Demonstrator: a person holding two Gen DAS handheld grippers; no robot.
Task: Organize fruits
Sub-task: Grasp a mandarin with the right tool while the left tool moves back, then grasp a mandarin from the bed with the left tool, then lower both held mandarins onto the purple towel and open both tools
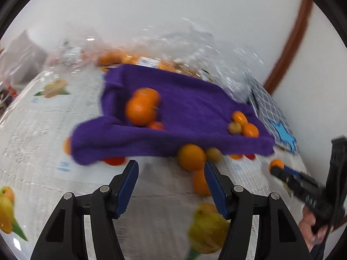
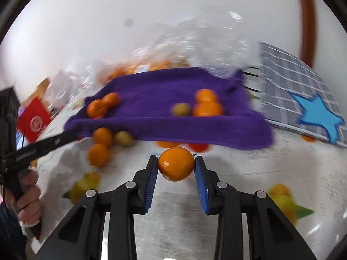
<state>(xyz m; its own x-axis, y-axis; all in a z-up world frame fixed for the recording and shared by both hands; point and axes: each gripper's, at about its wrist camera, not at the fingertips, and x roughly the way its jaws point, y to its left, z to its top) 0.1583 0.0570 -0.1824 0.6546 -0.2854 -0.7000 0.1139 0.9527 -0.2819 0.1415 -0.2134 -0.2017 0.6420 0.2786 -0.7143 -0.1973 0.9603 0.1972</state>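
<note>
We had right tool (image 2: 176, 165) clamped on orange (image 2: 175, 164), likely bound for purple towel (image 2: 173, 108) just ahead; left tool (image 1: 171, 171) spread apart, empty, near loose oranges (image 1: 192, 157)

Motion blur smears the clear crinkled plastic bags (image 1: 195, 49) behind the purple terry towel (image 1: 184, 108), whose front edge half-hides several small orange fruits (image 2: 168, 144).
</note>
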